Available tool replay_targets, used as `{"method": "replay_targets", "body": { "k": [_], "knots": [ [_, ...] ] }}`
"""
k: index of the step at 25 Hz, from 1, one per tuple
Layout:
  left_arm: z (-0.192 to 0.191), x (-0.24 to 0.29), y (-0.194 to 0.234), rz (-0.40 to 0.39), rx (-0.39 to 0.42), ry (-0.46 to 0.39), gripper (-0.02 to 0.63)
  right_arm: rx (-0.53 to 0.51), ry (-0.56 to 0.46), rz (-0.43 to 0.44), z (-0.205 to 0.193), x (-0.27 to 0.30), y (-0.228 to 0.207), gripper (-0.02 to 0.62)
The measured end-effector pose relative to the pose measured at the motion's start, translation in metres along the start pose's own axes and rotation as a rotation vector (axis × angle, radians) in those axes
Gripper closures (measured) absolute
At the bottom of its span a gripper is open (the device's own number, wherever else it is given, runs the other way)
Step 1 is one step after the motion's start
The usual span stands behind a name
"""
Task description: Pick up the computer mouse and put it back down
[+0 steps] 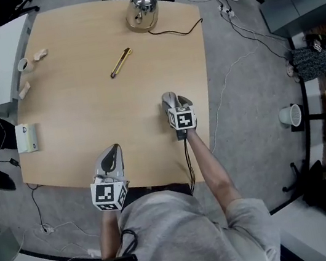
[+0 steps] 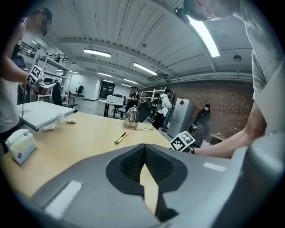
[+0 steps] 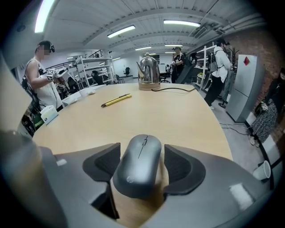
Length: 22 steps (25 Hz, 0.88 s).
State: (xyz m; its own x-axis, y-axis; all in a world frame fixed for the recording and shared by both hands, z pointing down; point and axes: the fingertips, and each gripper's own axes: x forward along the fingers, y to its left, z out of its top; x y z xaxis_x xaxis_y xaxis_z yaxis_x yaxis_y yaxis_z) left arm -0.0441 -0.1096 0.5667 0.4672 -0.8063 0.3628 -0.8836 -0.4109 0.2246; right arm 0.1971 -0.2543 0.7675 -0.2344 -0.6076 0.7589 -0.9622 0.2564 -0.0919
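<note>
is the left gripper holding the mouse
No, the left gripper has its jaws together with nothing in them, while the mouse sits between the parted jaws of the right gripper.

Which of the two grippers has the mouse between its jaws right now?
The right gripper: the grey mouse lies on the table between its open jaws. The left gripper is shut and empty.

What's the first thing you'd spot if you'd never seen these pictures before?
The grey computer mouse lies on the wooden table between the open jaws of the right gripper, near the table's right edge. Next comes the shiny metal kettle at the far edge, with a yellow pen lying a little nearer on the tabletop.
</note>
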Motion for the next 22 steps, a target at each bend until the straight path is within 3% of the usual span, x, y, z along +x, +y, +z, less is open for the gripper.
{"method": "replay_targets", "body": {
  "k": [10,22],
  "knots": [
    [-0.002,0.004,0.001,0.001,0.0,0.009,0.586,0.021,0.024,0.015,-0.007,0.01,0.001,0.217],
    [-0.002,0.004,0.0,0.008,-0.002,0.01,0.586,0.006,0.054,0.008,-0.012,0.013,0.002,0.234]
  ]
}}
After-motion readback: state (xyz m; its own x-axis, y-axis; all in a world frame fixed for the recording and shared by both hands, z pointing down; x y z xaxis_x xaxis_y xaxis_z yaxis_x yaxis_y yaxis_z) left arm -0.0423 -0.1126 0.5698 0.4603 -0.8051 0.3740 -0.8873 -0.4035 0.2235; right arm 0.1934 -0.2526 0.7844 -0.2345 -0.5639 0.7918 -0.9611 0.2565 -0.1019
